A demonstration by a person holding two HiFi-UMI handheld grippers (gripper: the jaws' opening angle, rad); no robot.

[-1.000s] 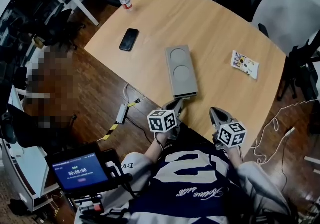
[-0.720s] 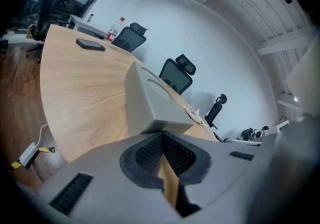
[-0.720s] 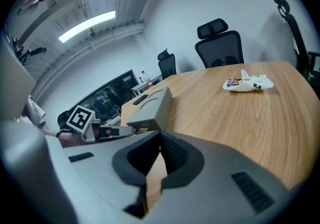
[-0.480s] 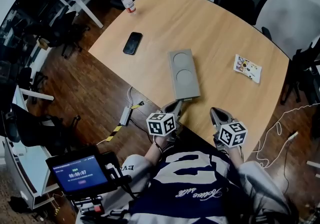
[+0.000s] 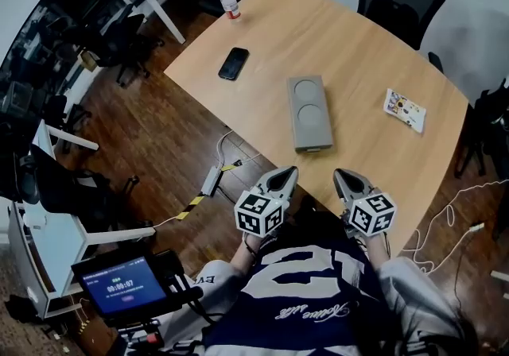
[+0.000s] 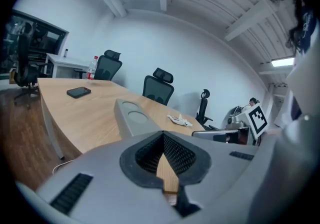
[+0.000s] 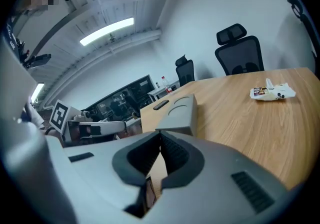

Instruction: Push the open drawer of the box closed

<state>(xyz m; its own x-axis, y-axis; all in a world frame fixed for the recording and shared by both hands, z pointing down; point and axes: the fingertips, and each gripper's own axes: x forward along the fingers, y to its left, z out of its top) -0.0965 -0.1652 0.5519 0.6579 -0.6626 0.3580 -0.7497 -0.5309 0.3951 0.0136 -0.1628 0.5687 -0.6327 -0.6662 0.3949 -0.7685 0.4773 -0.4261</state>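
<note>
The box (image 5: 310, 112) lies flat on the table (image 5: 374, 44), its short end facing the person. The left gripper (image 5: 285, 175) and right gripper (image 5: 342, 176) hang by the table's near edge, well apart from the box. Each has its jaws pressed together with nothing between them.

The main risk, as I judge it, is that the box sits loose on smooth wood. A push on the drawer (how far it stands out I cannot tell from here) may slide the whole box up the table instead of closing it, unless the other gripper braces the far end. A push off to one side would likely turn the box toward the phone (image 5: 233, 63) or the snack packet (image 5: 405, 109). The closed tips are also narrow, so they could skid off the front.
</note>
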